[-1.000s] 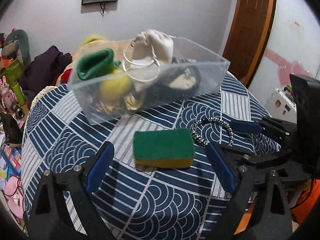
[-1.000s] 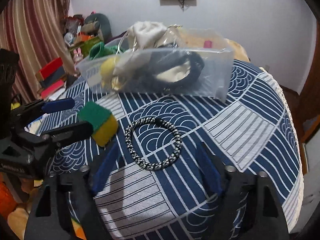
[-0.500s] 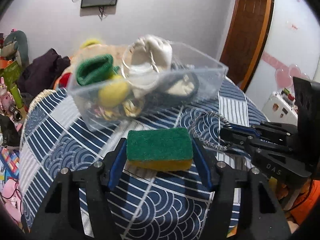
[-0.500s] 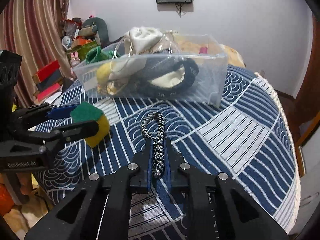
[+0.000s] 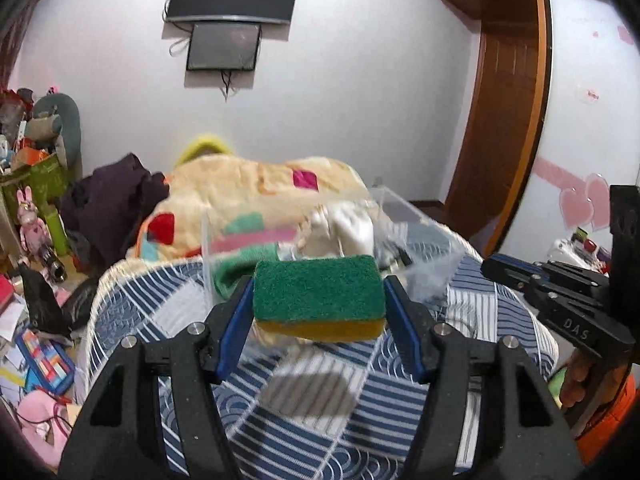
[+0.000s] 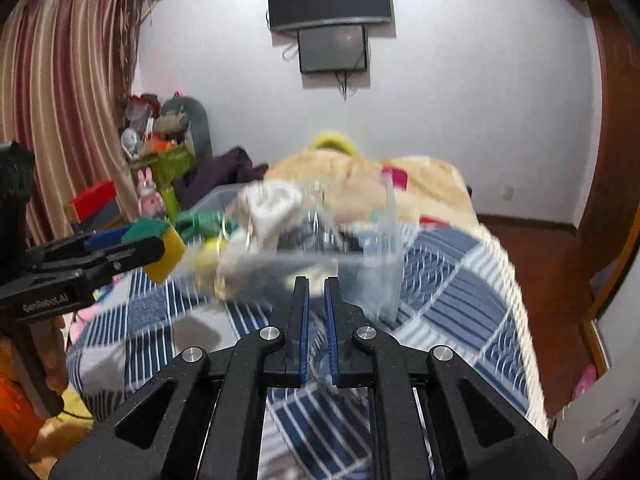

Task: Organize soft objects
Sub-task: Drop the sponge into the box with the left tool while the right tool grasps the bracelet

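Observation:
My left gripper (image 5: 319,300) is shut on a green-and-yellow sponge (image 5: 318,298) and holds it in the air in front of the clear plastic bin (image 5: 428,252). The sponge also shows in the right wrist view (image 6: 162,246). The bin (image 6: 380,236) holds a white cloth (image 6: 272,204), a green cloth (image 6: 200,222) and other soft items. My right gripper (image 6: 315,292) is nearly shut, raised in front of the bin; the black-and-white braided band does not show between its pads in this blurred view.
The bin stands on a table with a blue-and-white patterned cloth (image 5: 320,420). Behind it lie a bed with a beige quilt (image 5: 256,188) and clutter on the floor at left (image 5: 40,240). A wooden door (image 5: 504,120) is at the right.
Both grippers have risen from the table. The left one lifted the sponge up toward the bin. The right one, shut on the braided band half a second ago, rose too and the band went out of sight.

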